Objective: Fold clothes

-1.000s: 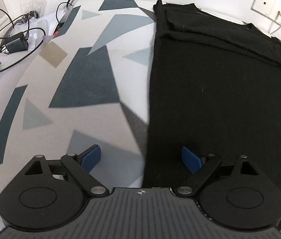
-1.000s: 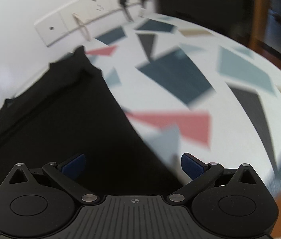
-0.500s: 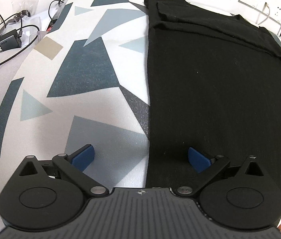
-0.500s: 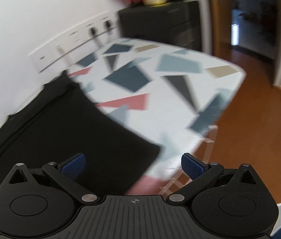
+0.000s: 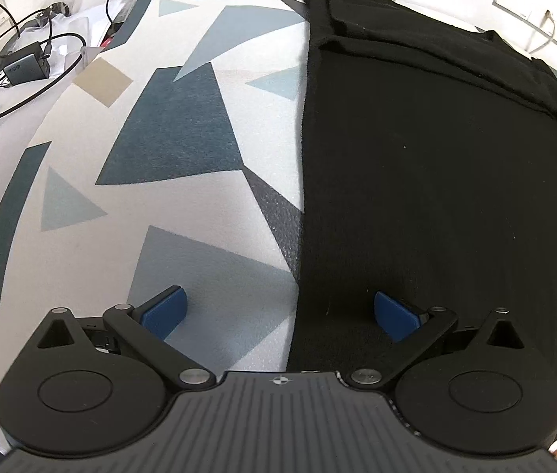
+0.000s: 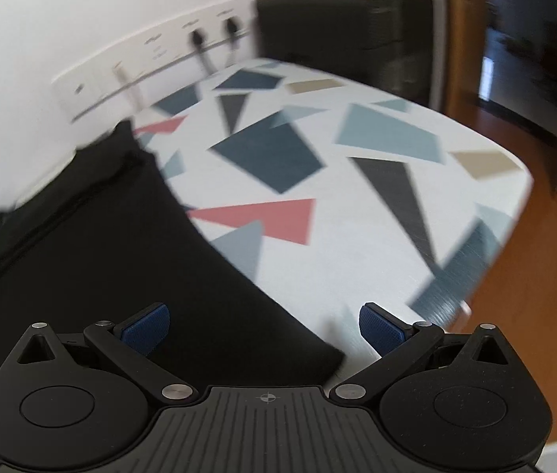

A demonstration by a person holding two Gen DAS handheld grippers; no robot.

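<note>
left tool [image 5: 280,309] spread | flat black knit garment [image 5: 436,197] | geometric-print tablecloth [image 5: 168,146]

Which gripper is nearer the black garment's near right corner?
Right. The right gripper hangs open directly over that corner of the black garment; the left gripper, also open, straddles the garment's opposite left edge.

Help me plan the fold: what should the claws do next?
Probably lower both open claws to pinch the black garment: the left claw straddles its near left edge, the right claw its near right corner, neither gripping.
</note>
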